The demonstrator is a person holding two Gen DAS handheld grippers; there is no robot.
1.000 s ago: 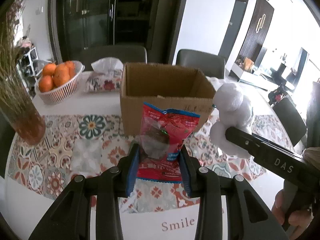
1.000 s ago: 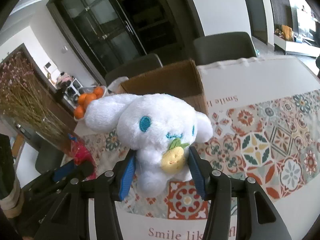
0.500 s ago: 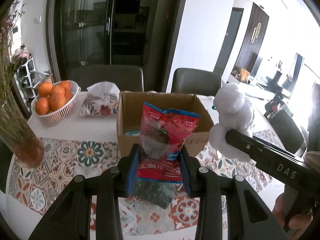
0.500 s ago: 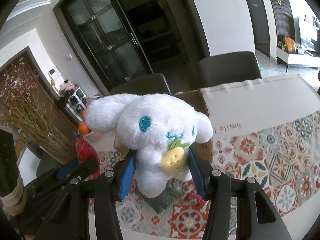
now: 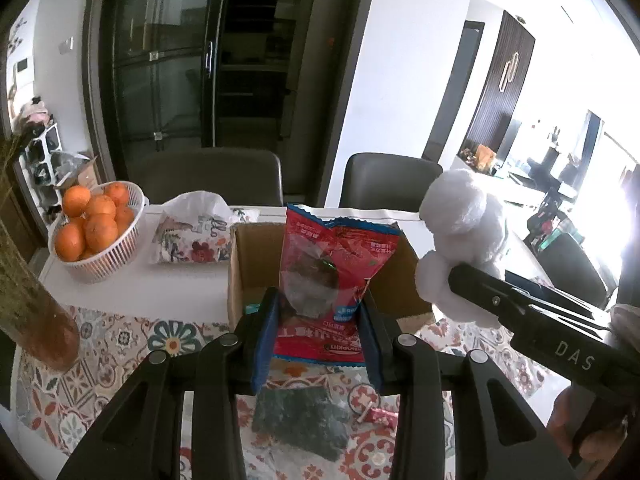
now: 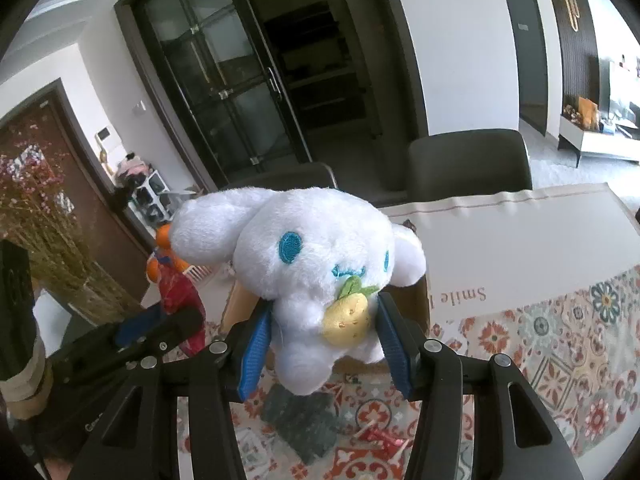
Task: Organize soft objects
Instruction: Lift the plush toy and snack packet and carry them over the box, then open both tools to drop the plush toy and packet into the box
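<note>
My left gripper (image 5: 318,334) is clamped on a red snack bag (image 5: 334,286), held upright above the tabletop (image 5: 160,292) in front of the open cardboard box (image 5: 240,276). My right gripper (image 6: 326,342) is clamped on a white plush dog (image 6: 308,268), raised beside the box.

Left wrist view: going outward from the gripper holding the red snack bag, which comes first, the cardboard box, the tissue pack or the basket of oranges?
1. cardboard box, just behind the left gripper.
2. tissue pack, farther back, left of the box.
3. basket of oranges, far left corner.
</note>
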